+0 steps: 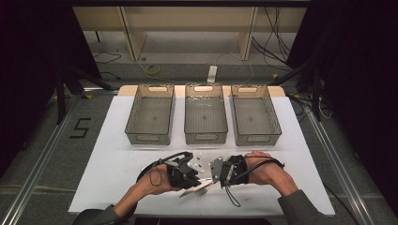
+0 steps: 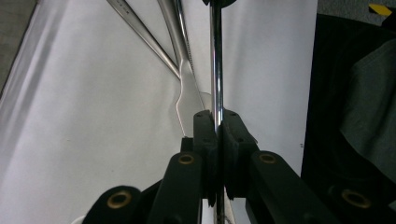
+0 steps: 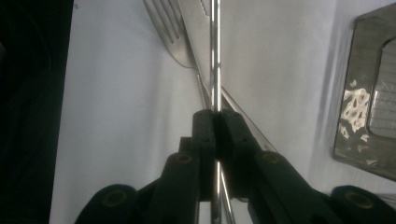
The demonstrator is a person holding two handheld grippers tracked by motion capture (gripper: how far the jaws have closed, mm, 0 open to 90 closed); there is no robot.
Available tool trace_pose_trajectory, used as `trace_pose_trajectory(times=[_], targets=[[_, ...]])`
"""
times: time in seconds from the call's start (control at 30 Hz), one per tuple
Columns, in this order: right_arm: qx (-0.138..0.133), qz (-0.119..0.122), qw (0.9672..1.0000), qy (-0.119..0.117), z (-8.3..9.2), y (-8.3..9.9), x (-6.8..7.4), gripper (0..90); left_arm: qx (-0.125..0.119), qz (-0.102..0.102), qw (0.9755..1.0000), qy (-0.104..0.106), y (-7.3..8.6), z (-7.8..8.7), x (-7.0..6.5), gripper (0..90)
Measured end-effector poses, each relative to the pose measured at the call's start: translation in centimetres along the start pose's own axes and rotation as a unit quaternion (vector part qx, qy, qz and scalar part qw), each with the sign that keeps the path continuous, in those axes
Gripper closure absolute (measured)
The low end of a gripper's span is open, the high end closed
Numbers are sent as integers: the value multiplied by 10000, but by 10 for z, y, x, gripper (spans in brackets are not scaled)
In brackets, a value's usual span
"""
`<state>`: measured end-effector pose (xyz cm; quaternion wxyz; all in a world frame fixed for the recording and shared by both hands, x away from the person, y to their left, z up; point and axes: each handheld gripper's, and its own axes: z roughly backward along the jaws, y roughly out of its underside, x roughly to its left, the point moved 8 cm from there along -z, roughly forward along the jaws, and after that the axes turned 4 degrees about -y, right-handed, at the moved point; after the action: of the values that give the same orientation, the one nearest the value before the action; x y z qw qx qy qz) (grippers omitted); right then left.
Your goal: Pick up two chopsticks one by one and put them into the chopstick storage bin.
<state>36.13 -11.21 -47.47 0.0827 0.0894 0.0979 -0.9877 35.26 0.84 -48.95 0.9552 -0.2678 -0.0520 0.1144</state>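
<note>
Several pieces of steel cutlery (image 1: 199,188) lie on the white mat (image 1: 117,164) near its front edge, between the two hands. My left gripper (image 1: 199,177) comes in from the left and my right gripper (image 1: 215,177) from the right, tips almost meeting. In the left gripper view, my left gripper (image 2: 218,116) is shut on a thin shiny utensil (image 2: 215,56) seen edge-on. In the right gripper view, my right gripper (image 3: 215,114) pinches a similar thin steel strip (image 3: 215,46). I cannot tell whether both hold the same piece. A fork (image 3: 166,28) and a serrated knife (image 3: 198,14) lie under it.
Three see-through bins stand in a row across the far half of the mat: left (image 1: 133,112), middle (image 1: 187,115), right (image 1: 274,112). One bin's end (image 3: 369,93) is close on the right in the right gripper view. Two more handles (image 2: 140,32) cross the mat.
</note>
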Motion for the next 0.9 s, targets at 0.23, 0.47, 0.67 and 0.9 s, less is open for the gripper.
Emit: trace_pose_trajectory(times=[0.23,0.47,0.67,0.9], targets=[[-474,-538,9972,217,17,8,-9,626,4,232,9997,-73,2,3,7,856],[-1274,-1433,9804,461,36,34,-10,444,-169,677,9973,-231,6,14,24,856],[-1715,-2145,9592,666,27,59,-8,358,-468,1041,9920,-539,10,27,40,856],[-2422,-2909,9204,980,16,77,-8,324,-817,1435,9816,-955,17,46,62,856]])
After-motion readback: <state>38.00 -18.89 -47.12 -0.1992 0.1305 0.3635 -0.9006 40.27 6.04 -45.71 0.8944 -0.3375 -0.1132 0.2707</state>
